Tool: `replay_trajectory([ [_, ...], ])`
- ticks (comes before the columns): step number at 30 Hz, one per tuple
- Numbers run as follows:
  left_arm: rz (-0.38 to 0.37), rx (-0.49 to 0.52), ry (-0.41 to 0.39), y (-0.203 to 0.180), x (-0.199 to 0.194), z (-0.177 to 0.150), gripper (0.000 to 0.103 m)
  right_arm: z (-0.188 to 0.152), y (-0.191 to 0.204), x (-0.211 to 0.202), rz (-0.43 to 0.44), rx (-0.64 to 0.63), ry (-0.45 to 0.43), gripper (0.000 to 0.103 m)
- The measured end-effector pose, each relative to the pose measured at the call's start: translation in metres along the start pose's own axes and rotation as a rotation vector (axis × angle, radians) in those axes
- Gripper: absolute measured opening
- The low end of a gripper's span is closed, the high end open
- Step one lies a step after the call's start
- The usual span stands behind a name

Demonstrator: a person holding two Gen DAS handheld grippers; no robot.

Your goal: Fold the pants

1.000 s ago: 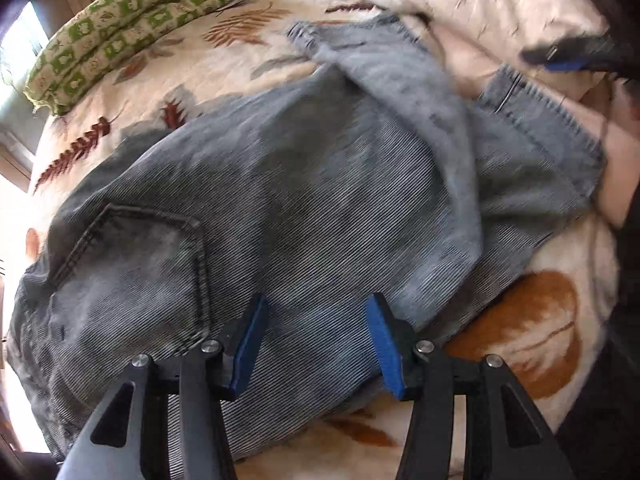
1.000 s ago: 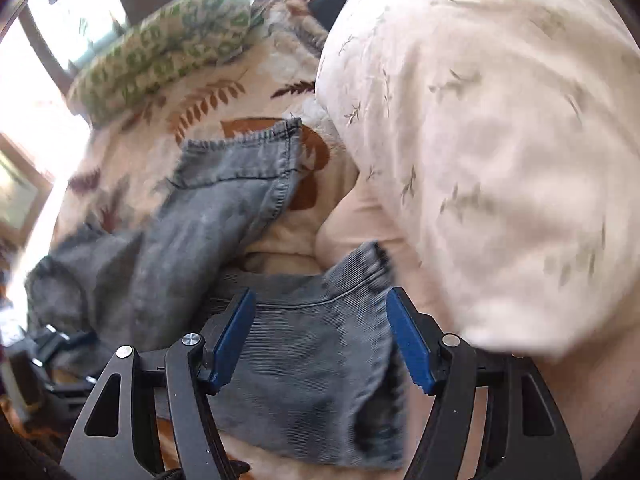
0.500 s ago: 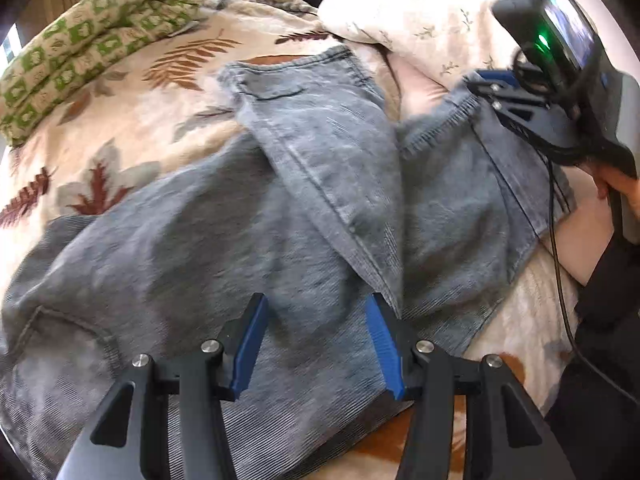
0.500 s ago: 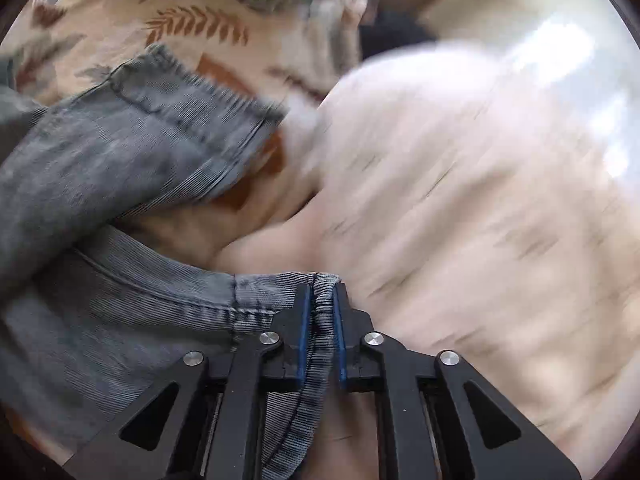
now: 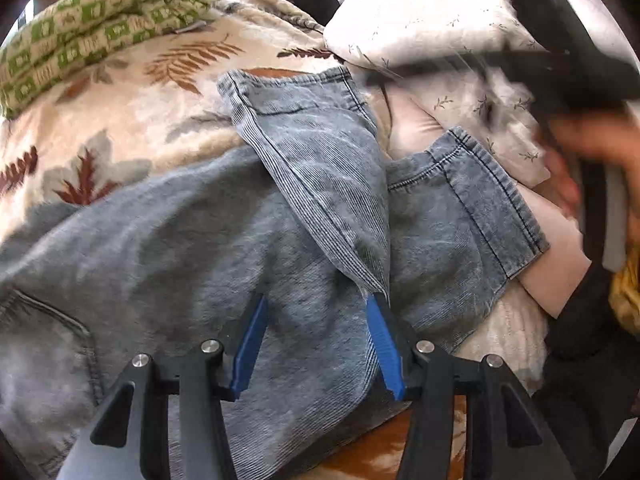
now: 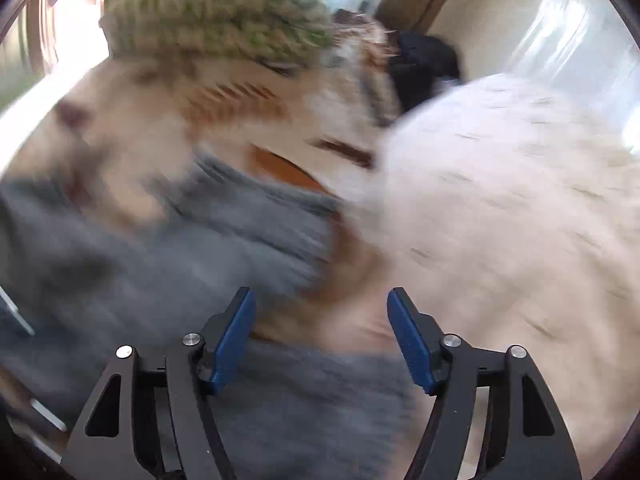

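Grey washed denim pants (image 5: 224,240) sprawl across the middle of the left wrist frame on a leaf-print blanket (image 5: 132,120), one leg (image 5: 316,152) crossed over the other. Left gripper (image 5: 316,340) hangs over the cloth at lower centre, jaws apart, gripping nothing. Right gripper (image 6: 320,336), in its own blurred view, has jaws opening with nothing pinched between them. A green checked quilt (image 5: 92,36) lies upper left, a pale pillow (image 5: 432,16) upper right.
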State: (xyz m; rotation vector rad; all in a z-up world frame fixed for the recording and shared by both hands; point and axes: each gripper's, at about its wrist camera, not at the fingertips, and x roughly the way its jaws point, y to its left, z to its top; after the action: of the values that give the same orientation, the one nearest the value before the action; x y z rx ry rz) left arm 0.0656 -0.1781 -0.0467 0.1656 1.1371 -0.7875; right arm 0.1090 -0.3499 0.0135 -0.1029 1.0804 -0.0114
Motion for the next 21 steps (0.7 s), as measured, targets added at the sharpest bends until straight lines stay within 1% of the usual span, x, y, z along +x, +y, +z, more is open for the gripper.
replay_trajectory([
  [1,-0.007,-0.006,-0.005,0.001,0.002,-0.002,0.054,0.012,0.007,0.009,0.058,0.027,0.011,0.065],
  [2,-0.015,-0.016,-0.01,0.003,0.003,-0.005,0.054,0.023,0.013,0.02,0.096,0.039,0.023,0.065],
  [3,-0.029,-0.029,-0.013,0.005,0.005,-0.006,0.054,0.039,0.024,0.035,0.107,0.036,0.034,0.065],
  [5,-0.067,-0.065,-0.024,0.013,0.005,-0.011,0.054,0.056,0.042,0.059,0.118,0.035,0.074,0.065],
  [7,-0.092,-0.08,-0.034,0.017,0.006,-0.014,0.054,0.064,0.051,0.08,0.147,0.059,0.109,0.065],
  [8,-0.095,-0.078,-0.036,0.018,0.006,-0.015,0.054,0.068,0.057,0.094,0.147,0.063,0.128,0.064],
  [9,-0.095,-0.075,-0.038,0.018,0.006,-0.015,0.054,0.072,0.06,0.104,0.129,0.054,0.146,0.063],
  [10,-0.091,-0.071,-0.039,0.018,0.006,-0.016,0.054,0.072,0.064,0.113,0.097,0.034,0.17,0.059],
  [11,-0.086,-0.067,-0.039,0.017,0.006,-0.016,0.052,0.071,0.067,0.119,0.047,0.007,0.18,0.043],
  [12,-0.084,-0.065,-0.041,0.016,0.006,-0.016,0.052,0.071,0.068,0.117,0.031,-0.008,0.158,0.039],
  [13,-0.085,-0.064,-0.044,0.015,0.006,-0.016,0.052,0.071,0.068,0.112,0.018,-0.02,0.142,0.014],
  [14,-0.086,-0.062,-0.044,0.015,0.005,-0.016,0.051,0.069,0.063,0.101,0.021,-0.026,0.112,0.011],
  [15,-0.087,-0.058,-0.047,0.014,0.004,-0.016,0.049,0.066,0.058,0.09,0.019,-0.024,0.085,0.011],
  [16,-0.092,-0.051,-0.047,0.013,0.003,-0.016,0.039,0.062,0.051,0.077,0.009,-0.023,0.058,0.011],
  [17,-0.094,-0.046,-0.044,0.01,-0.001,-0.018,0.026,0.058,0.044,0.062,0.007,-0.022,0.032,0.011],
  [19,-0.111,-0.029,-0.03,0.005,-0.004,-0.019,0.013,0.046,0.025,0.031,0.002,-0.001,-0.007,0.011],
  [20,-0.12,-0.016,-0.025,0.003,-0.006,-0.02,0.011,0.037,0.012,0.011,-0.005,0.018,-0.028,0.011],
  [21,-0.124,0.007,-0.026,-0.002,-0.01,-0.022,0.011,0.033,0.006,-0.001,-0.012,0.032,-0.045,0.011],
])
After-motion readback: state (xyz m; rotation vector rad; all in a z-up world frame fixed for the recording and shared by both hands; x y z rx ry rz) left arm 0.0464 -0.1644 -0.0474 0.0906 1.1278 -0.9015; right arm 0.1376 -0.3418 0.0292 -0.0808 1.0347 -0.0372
